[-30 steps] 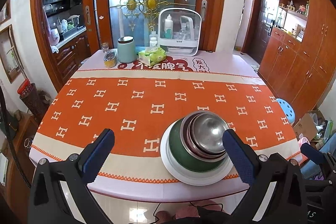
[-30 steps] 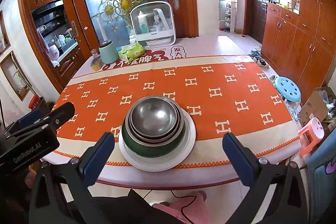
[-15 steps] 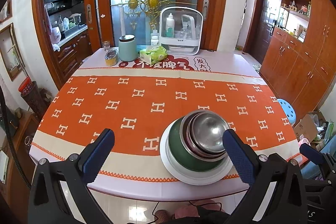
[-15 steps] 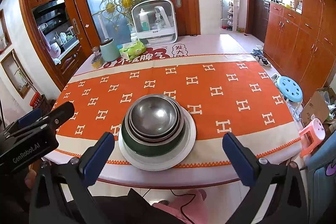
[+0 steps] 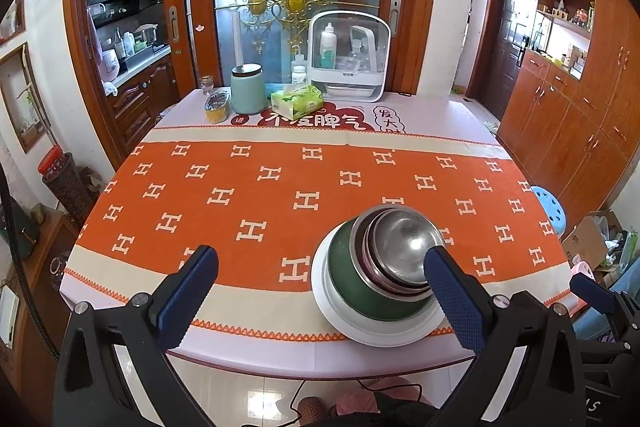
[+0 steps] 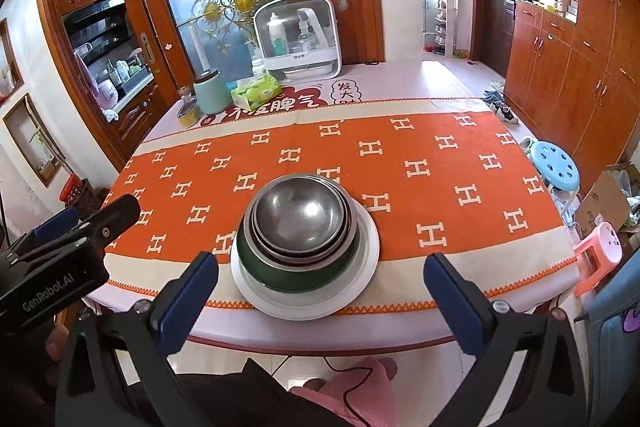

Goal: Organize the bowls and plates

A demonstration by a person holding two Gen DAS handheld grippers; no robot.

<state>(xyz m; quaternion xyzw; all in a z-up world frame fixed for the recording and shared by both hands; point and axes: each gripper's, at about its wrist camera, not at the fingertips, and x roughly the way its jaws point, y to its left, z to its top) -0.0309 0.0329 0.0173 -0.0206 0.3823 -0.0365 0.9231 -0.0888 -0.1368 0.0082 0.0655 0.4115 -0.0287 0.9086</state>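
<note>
A white plate (image 6: 362, 275) (image 5: 324, 301) lies near the table's front edge. On it stands a dark green bowl (image 6: 280, 277) (image 5: 352, 279) with several steel bowls (image 6: 300, 215) (image 5: 400, 247) nested inside. My left gripper (image 5: 320, 269) is open and held back from the table edge, the stack just inside its right finger. My right gripper (image 6: 320, 273) is open too, empty, with the stack in line between its fingers but farther off. The left gripper's body (image 6: 60, 259) shows at the left of the right wrist view.
An orange patterned tablecloth (image 5: 280, 195) covers the table. At the far end stand a mint canister (image 5: 247, 87), a green tissue pack (image 5: 297, 100), a small tin (image 5: 217, 106) and a white storage box (image 5: 348, 55). A blue stool (image 6: 556, 165) and pink stool (image 6: 600, 251) stand to the right.
Both views have risen and pulled back slightly from the table. The stack of bowls on the plate has not moved, and both grippers stay open.
</note>
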